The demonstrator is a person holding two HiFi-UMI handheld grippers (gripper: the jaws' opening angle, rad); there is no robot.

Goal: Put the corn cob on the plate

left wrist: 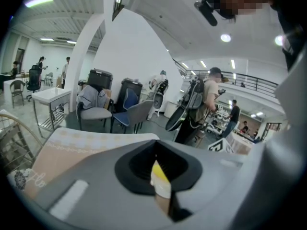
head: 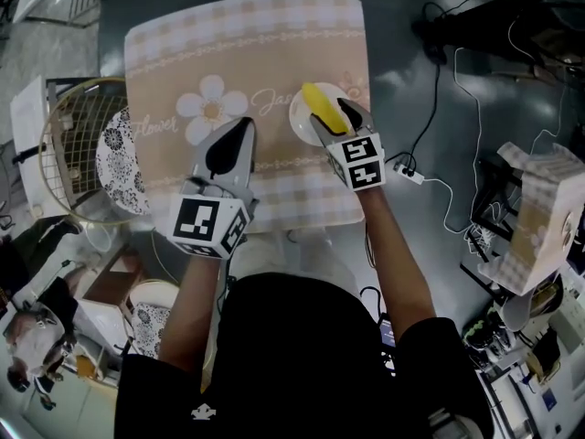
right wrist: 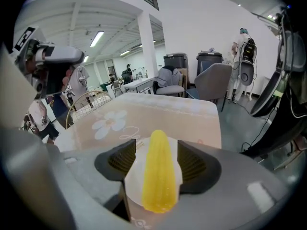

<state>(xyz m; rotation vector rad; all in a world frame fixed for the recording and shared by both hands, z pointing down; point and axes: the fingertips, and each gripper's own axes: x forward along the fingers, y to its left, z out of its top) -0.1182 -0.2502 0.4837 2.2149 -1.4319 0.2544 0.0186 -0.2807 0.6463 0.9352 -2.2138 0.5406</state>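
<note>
The corn cob (right wrist: 158,176) is seen lying lengthwise on the small white plate (right wrist: 134,183). It is straddled by the right gripper (head: 334,119), whose jaws are spread and clear of it on at least one side, so it is judged released. If that gripper is drawn back crookedly, the cob could be clipped by a pad and rolled over the shallow rim. Farther left, the left gripper (head: 242,128) is held closed on nothing above the tablecloth (head: 274,44).

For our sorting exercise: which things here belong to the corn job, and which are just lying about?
Job: corn cob, white plate, right tongs.
Lying about: wire basket, patterned plate, power strip.
</note>
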